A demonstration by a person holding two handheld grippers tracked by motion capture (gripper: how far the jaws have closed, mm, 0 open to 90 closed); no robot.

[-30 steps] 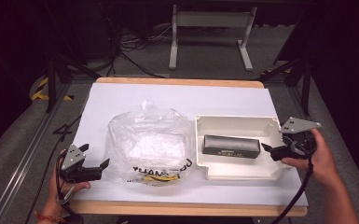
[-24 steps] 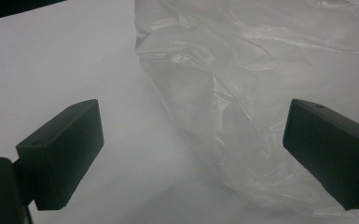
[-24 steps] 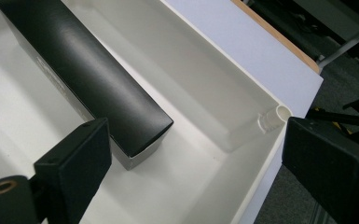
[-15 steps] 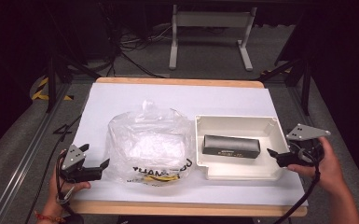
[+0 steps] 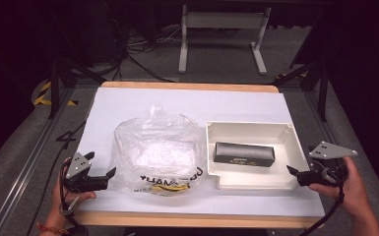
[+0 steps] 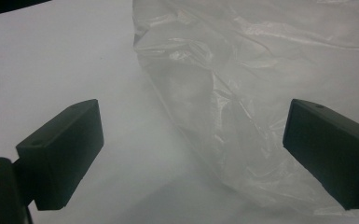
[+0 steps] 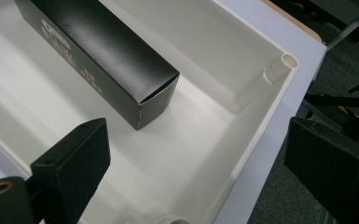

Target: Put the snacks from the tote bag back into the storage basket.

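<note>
dark room, grey carpet floor (image 5: 216,59), white metal stand (image 5: 221,29), loose cables (image 5: 133,46)

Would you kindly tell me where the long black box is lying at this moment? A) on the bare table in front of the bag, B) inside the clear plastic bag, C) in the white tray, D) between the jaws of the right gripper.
C: the black box lies flat inside the white tray, apart from the open right gripper and the plastic bag.

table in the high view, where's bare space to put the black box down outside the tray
The widest free patch is the far strip of the table, beyond the plastic bag and the white tray that holds the black box. A narrower strip runs left of the bag, by the left gripper. Bag and tray crowd the middle, almost touching.
</note>
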